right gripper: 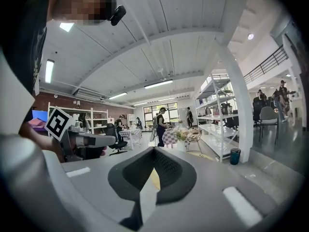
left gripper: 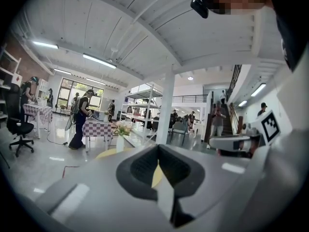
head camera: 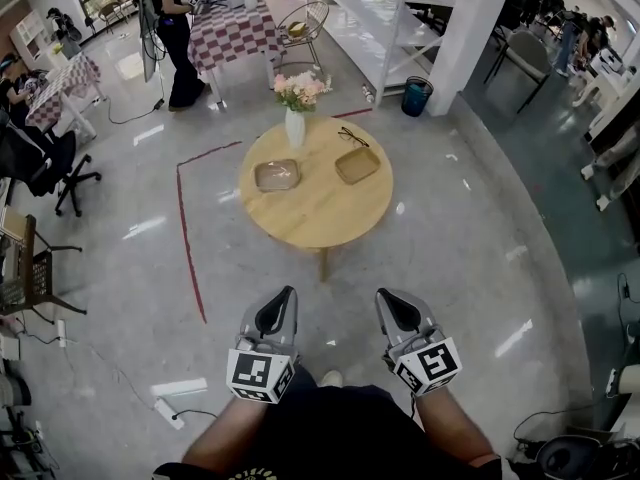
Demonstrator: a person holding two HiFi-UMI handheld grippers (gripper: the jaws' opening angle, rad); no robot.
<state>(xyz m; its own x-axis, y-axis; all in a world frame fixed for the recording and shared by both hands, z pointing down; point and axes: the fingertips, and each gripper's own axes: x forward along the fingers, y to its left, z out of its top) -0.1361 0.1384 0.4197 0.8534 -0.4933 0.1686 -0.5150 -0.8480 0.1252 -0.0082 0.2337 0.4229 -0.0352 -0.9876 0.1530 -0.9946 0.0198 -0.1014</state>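
My left gripper (head camera: pixel 282 300) and right gripper (head camera: pixel 390 300) hang side by side close to my body, above the grey floor. Both are shut, with nothing between the jaws. Ahead of them, well out of reach, stands a round wooden table (head camera: pixel 315 213). On it are a white vase of pink flowers (head camera: pixel 295 123), a clear tray (head camera: pixel 277 175), a wooden tray (head camera: pixel 357 165) and a pair of glasses (head camera: pixel 352 136). In the left gripper view the left gripper (left gripper: pixel 158 167) leaves a thin slit showing the table's yellow top. The right gripper (right gripper: pixel 153 172) looks the same in its own view.
A red tape line (head camera: pixel 185 238) runs on the floor left of the table. Beyond stand a checked table (head camera: pixel 232 33) with a person (head camera: pixel 175 38), a wire chair (head camera: pixel 303 23), white shelving (head camera: pixel 370 18), a white column (head camera: pixel 465 28) and a blue bin (head camera: pixel 416 96). An office chair (head camera: pixel 50 168) is far left.
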